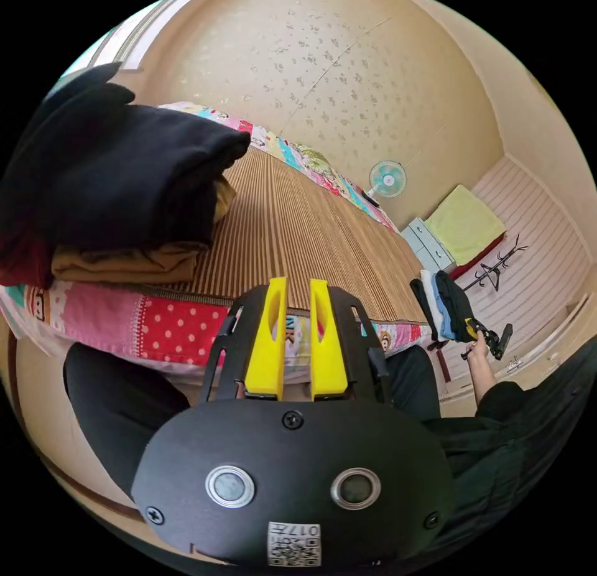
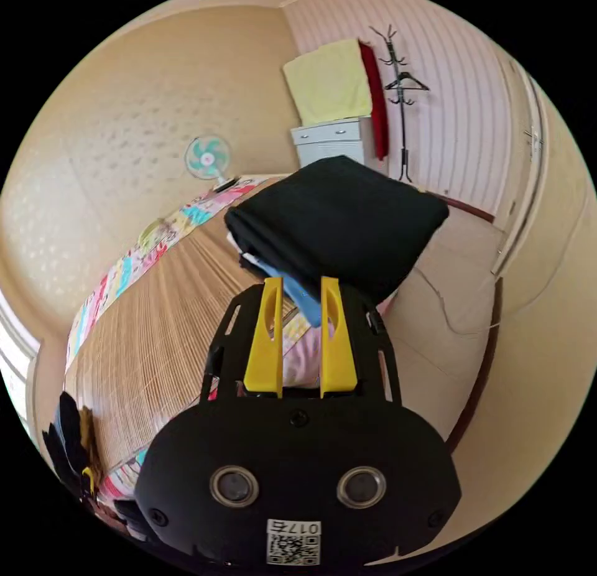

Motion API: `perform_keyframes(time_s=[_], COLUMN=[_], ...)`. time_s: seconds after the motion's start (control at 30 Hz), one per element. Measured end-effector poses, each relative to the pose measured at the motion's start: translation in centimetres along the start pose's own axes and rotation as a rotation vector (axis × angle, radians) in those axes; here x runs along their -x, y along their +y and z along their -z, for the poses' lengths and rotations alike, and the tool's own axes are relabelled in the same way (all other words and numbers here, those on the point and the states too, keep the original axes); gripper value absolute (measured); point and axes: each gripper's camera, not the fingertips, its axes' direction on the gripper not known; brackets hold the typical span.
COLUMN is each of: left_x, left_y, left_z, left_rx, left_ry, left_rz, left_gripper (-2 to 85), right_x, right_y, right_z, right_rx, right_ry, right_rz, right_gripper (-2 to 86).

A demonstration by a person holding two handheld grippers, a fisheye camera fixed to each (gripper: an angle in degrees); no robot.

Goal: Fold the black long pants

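Letters "NK" on patchwork quilt (image 1: 155, 327) edge.

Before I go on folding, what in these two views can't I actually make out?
- Left gripper view: the stack of clothes is cut off by the picture's edge; its lower garments are buried under the black one.
- Right gripper view: the black folded garment covers the blue cloth beneath it.
- Left gripper view: the right gripper is too small to judge.
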Motion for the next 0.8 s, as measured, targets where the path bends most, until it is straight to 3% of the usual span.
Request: perform_keyframes(time_s=[0.13, 0.27, 0.43, 0.63, 0.8], left_x=[-1.7, -2.1, -1.6, -2.3, -2.3], left_y=[-1.3, 0.3, 3.1, 5.0, 7.0], left_z=[1.4, 3.0, 4.5, 6.8, 7.9], left_rx=[-0.043, -0.053, -0.036, -0.062, -0.05], left_ry=[0.018, 0.051, 0.083, 0.085, 0.098], left_rz=[-0.03, -0.01, 0.012, -0.005, 0.019], left_gripper=[6.4, 6.3, 4.0, -0.7, -1.0], right_x=[-1.4, 1.2, 6.5, 27.9, 39.7], right_y=[-1.7, -3.1, -7.9, -9.9, 2.3], right_z=[-1.9, -2.7, 2.1, 6.3, 5.0], right_rx=[0.118, 0.171, -0.088, -0.182, 0.097], right_ry=[0.033, 0.113, -0.146, -0.484, -1.017], right_rz=[-0.112, -0.01, 0.072, 0.691, 1.12], right_gripper=[8.7, 5.6, 2.7, 1.8, 1.6])
